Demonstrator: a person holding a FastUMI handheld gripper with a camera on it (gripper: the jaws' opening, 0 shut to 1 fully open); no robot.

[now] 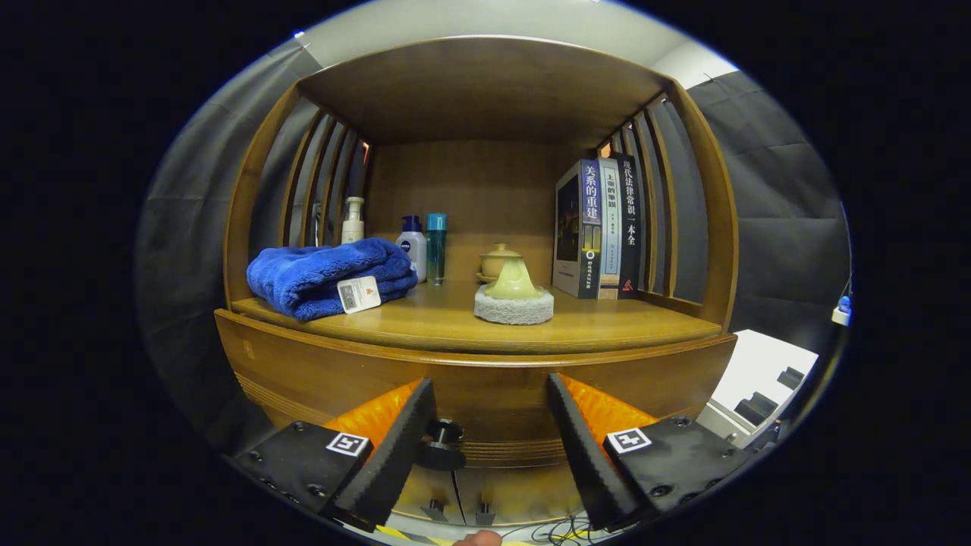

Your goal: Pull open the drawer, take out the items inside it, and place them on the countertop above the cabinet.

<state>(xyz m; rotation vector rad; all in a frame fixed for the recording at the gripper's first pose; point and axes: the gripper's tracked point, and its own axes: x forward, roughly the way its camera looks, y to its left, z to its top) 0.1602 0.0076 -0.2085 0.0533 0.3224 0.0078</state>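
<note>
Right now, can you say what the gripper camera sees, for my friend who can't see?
The open gripper reaches toward a dark drawer knob just inside one finger. Above, the wooden countertop holds a blue towel, bottles, a small teapot and upright books.

Folded blue towel (328, 277) at near left, pump bottle (352, 221) and two more bottles (423, 246) behind it, pale lidded teapot (499, 262) far centre, cone-shaped piece on a grey round pad (514, 299) nearer, three upright books (601, 227) at right.
</note>
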